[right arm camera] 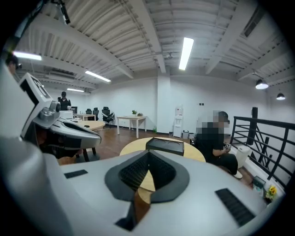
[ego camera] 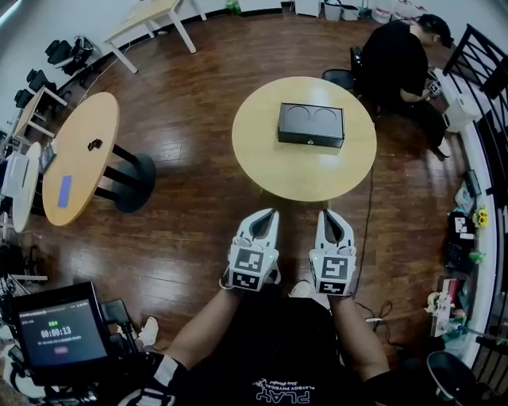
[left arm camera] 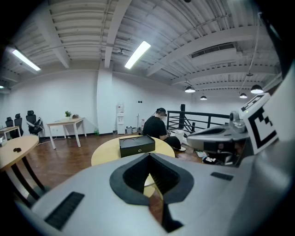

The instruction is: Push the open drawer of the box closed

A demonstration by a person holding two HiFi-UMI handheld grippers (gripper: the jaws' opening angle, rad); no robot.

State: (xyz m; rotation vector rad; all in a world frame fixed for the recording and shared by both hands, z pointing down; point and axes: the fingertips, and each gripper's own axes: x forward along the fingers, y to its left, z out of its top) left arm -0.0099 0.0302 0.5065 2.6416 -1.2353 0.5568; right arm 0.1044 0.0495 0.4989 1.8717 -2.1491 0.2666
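Note:
A black box (ego camera: pixel 310 124) with two round recesses in its lid lies on the round wooden table (ego camera: pixel 270 162). Its front face, with a small knob, is turned toward me. How far its drawer stands out cannot be made out from here. My left gripper (ego camera: pixel 270 212) and right gripper (ego camera: pixel 328 214) hang side by side above the floor, well short of the table, both shut and empty. The left gripper view looks past the left gripper (left arm camera: pixel 148 156) to the box (left arm camera: pixel 137 145). Ahead of the right gripper (right arm camera: pixel 148 154) stands the box (right arm camera: pixel 165 146).
A person in black (ego camera: pixel 401 59) sits at the table's far right side. A second round table (ego camera: pixel 79 155) stands to the left, a white table (ego camera: pixel 151 20) at the back, a black railing (ego camera: pixel 484 71) along the right. A timer screen (ego camera: pixel 62 333) is at lower left.

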